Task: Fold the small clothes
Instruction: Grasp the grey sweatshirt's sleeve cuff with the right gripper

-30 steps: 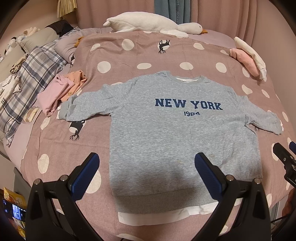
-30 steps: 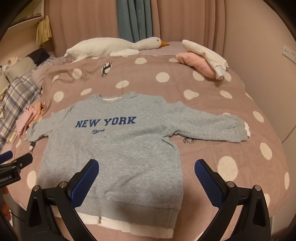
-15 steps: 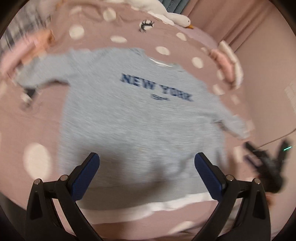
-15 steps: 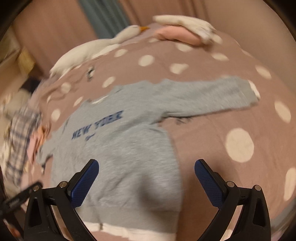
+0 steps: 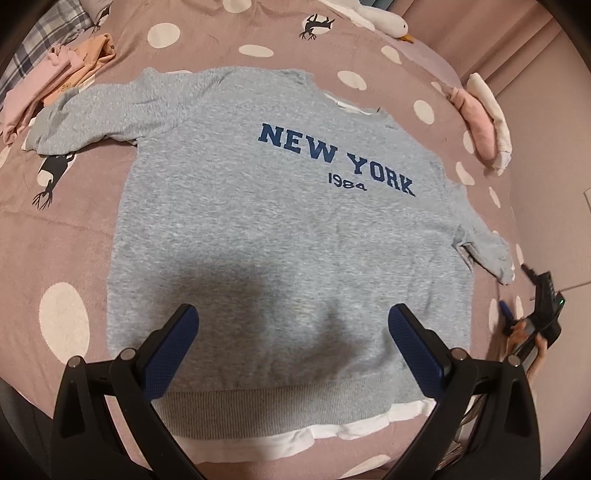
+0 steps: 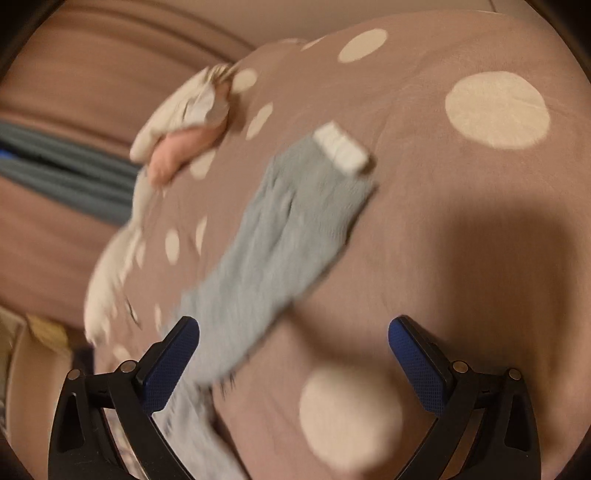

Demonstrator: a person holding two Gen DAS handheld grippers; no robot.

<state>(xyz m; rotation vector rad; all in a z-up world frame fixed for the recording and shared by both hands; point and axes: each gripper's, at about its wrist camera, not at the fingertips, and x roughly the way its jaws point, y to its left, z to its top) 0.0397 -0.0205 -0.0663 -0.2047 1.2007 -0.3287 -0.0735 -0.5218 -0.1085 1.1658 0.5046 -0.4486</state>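
Observation:
A grey "NEW YORK 1984" sweatshirt [image 5: 280, 229] with a white under-hem lies flat, face up, on the pink spotted bedspread [image 5: 55, 229], both sleeves spread out. My left gripper [image 5: 293, 345] is open and empty, hovering above the sweatshirt's lower hem. My right gripper [image 6: 293, 347] is open and empty, close above the bed beside the sweatshirt's right sleeve [image 6: 280, 236], whose white cuff [image 6: 341, 149] points away. The right view is blurred. The right gripper also shows at the right edge of the left wrist view [image 5: 535, 317].
Folded pink and orange clothes [image 5: 55, 81] lie by the left sleeve. A pink and cream bundle [image 5: 484, 122] lies at the bed's far right, also in the right wrist view [image 6: 177, 147]. A white goose plush [image 5: 380, 22] lies at the head. A wall [image 5: 554, 122] borders the right.
Both grippers have moved in lower over the bed. The left has closed on the sweatshirt's hem area; the right has swung right and turned toward the right sleeve. Both stay open.

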